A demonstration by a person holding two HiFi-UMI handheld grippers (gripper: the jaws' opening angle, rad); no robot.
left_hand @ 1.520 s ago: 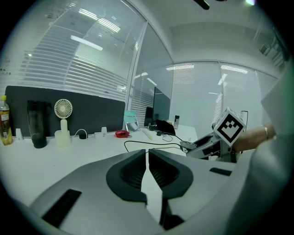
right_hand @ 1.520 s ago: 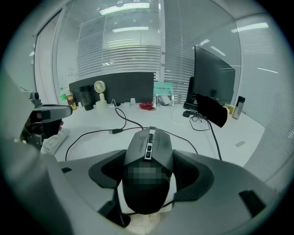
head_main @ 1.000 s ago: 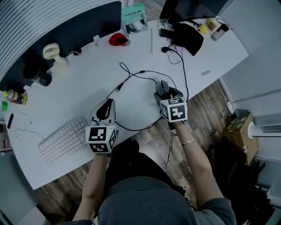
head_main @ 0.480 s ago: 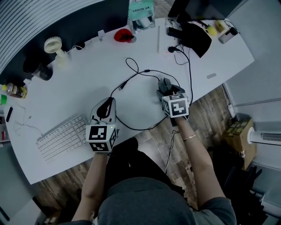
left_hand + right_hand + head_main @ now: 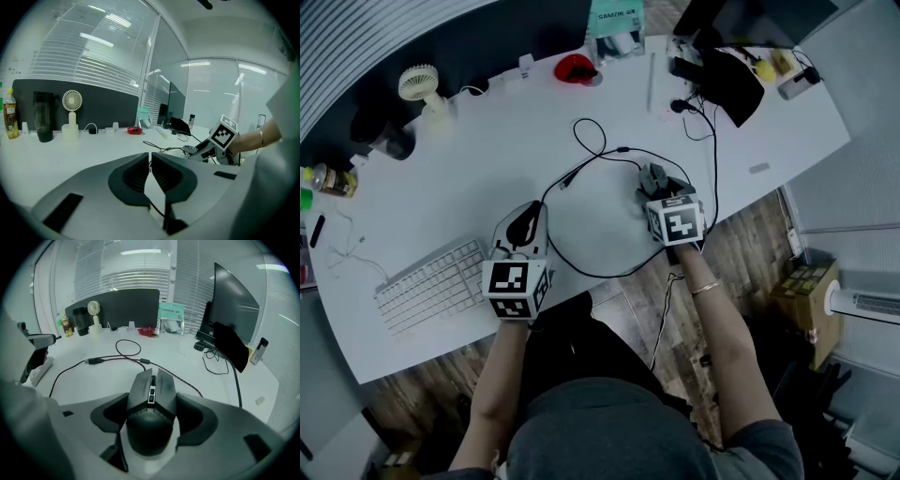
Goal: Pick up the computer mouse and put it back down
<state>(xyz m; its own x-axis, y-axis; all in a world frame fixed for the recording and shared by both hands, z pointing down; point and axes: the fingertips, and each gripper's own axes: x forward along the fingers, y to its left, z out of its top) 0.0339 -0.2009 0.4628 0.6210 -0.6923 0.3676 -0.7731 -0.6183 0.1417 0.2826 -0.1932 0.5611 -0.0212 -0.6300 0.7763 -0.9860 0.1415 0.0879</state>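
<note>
right gripper view: computer mouse (image 5: 151,401) clamped between the jaws of the right gripper (image 5: 152,414), low over the white table (image 5: 103,378); its cable (image 5: 117,357) loops beyond. left gripper (image 5: 150,161), near the keyboard (image 5: 431,291), is closed and empty.

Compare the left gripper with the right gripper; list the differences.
The left gripper has its jaws together, empty; the right gripper is clamped wide on the computer mouse. The left gripper is beside the keyboard; the right gripper is away from it. Both carry marker cubes.
</note>
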